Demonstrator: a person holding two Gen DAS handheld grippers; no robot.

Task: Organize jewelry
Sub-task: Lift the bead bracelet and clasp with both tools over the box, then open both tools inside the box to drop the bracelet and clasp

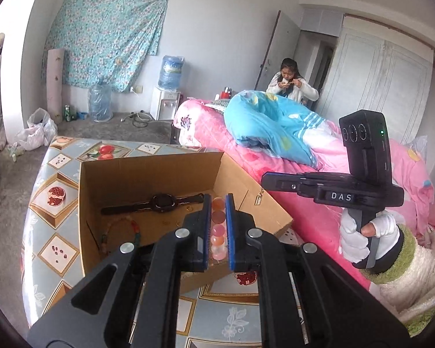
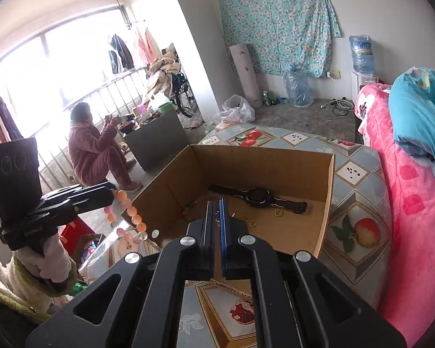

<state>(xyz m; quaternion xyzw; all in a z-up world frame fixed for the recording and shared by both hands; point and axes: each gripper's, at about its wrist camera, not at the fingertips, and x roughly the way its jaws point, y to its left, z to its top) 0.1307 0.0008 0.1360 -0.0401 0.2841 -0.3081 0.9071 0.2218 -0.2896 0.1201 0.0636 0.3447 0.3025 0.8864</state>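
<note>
**Now: left tool grips bead bracelet over box, right tool pinched on thin chain**

Left tool [image 1: 218,226] clenched on a pink-orange bead bracelet [image 1: 218,232], beads stacked in a line between its blue pads. From the right wrist view the same bracelet [image 2: 130,217] dangles in a loop below the left tool [image 2: 113,194], just off the near-left corner of the cardboard box [image 2: 327,197], clear of the table.

Right tool [image 2: 216,220] nearly closed, pads almost touching, a thin chain [image 2: 217,217] caught between them near the tips; too small to tell more about it. In the left wrist view the right tool [image 1: 265,178] sits to the right of the left tool, above the box's right edge, held by a white-gloved hand [image 1: 362,237]; its grip not readable from that side.

Box open on top, resting on the fruit-patterned table [image 2: 359,232]. Inside, ahead of the right tool: black watch [image 2: 258,197] lying flat with strap stretched out, gold rings [image 2: 279,213] just in front of it on the box floor. Left wrist view also shows the watch [image 1: 159,201] ahead-left of the left tool, and a beaded bracelet with green and red beads [image 1: 121,232] on the box floor left of the tool

Pink bed [image 1: 304,197] to the right of both tools, touching the table
</note>
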